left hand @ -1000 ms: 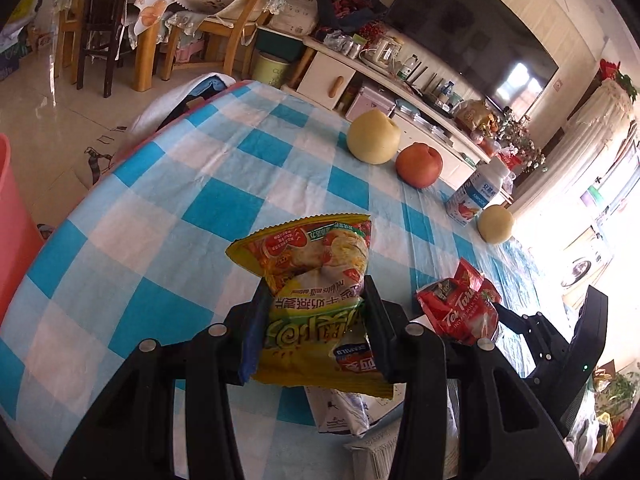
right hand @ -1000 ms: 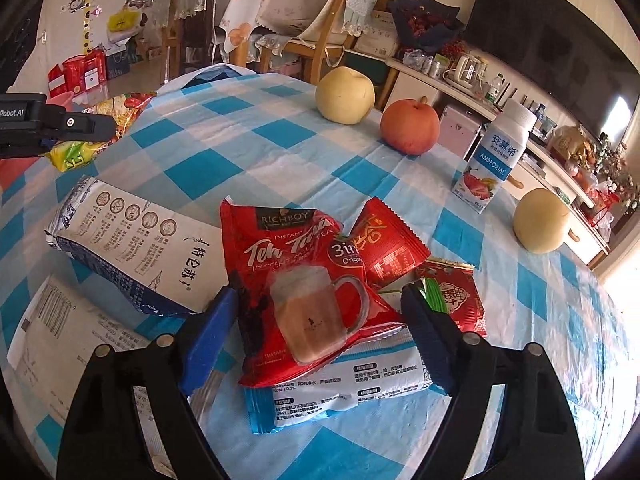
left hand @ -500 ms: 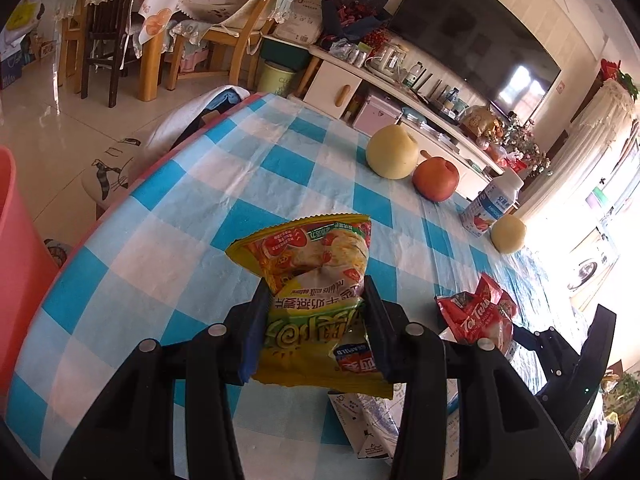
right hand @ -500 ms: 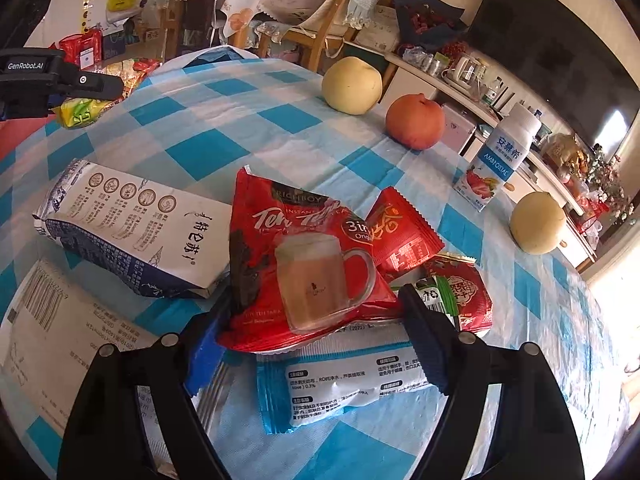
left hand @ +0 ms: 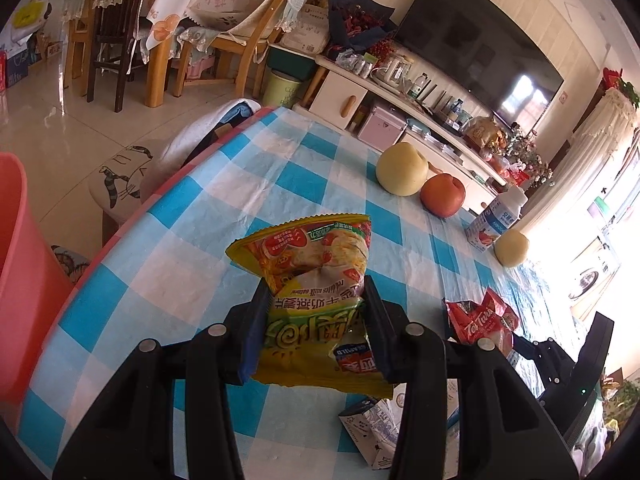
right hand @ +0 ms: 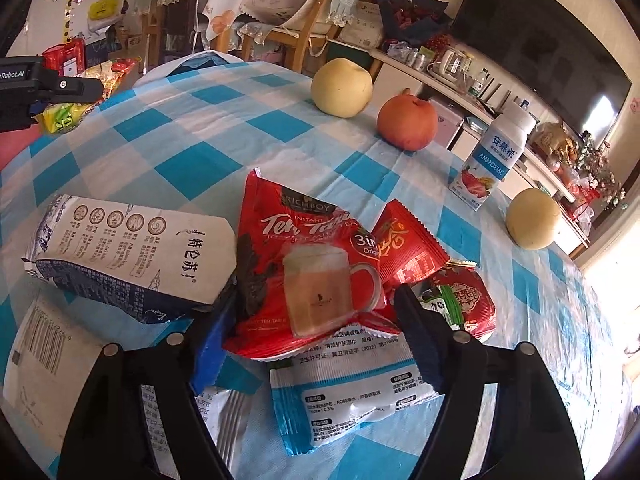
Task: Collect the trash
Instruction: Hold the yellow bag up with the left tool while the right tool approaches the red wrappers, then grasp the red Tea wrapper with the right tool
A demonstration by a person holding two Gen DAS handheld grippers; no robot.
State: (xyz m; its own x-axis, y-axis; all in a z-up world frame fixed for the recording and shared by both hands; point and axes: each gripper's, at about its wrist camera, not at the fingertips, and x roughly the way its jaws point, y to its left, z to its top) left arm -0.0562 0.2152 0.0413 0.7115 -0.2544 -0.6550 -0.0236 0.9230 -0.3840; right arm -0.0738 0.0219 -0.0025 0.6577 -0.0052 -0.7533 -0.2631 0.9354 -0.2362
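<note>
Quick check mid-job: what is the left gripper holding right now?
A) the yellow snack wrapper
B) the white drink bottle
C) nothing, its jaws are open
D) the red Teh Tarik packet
A: the left gripper is clamped on the yellow snack wrapper, raised above the checked tablecloth; the red Teh Tarik packet sits between the right gripper's fingers.

1. Dark television [left hand: 476, 52], wall-mounted, stood far ahead, right.
2. White low cabinet [left hand: 352, 96] ran beneath it.
3. Wooden chairs [left hand: 248, 44] stood ahead-left on glossy tile floor [left hand: 48, 128].
4. Bright window light [left hand: 616, 216] entered at right.
</note>
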